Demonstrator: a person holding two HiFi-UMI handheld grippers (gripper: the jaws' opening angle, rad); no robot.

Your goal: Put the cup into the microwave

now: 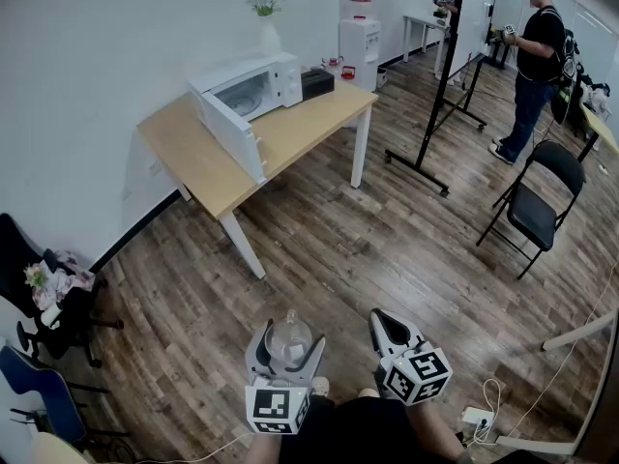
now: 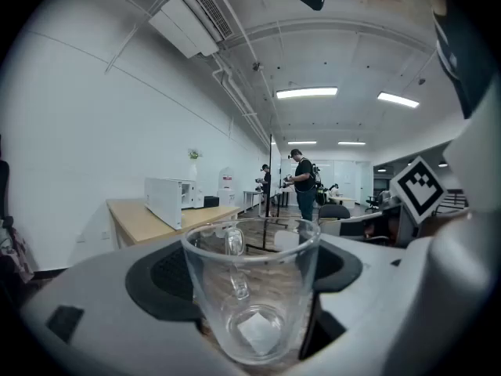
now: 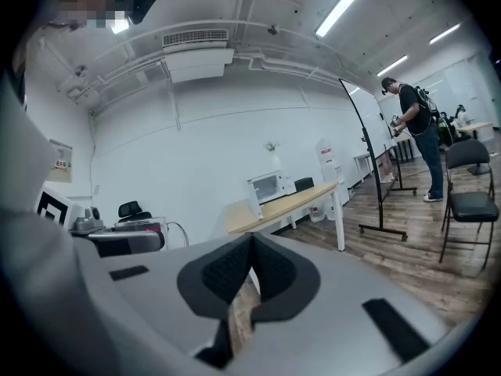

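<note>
carrying the cup to the far microwave

my left gripper (image 1: 288,337) is clamped on the cup (image 2: 250,288), low and near me. my right gripper (image 1: 381,319) is closed and empty. i should carry it upright to the far table (image 1: 290,138) and aim past the open door (image 1: 232,129) into the microwave (image 1: 253,87). the cup is clear glass, handled, empty-looking.
</note>
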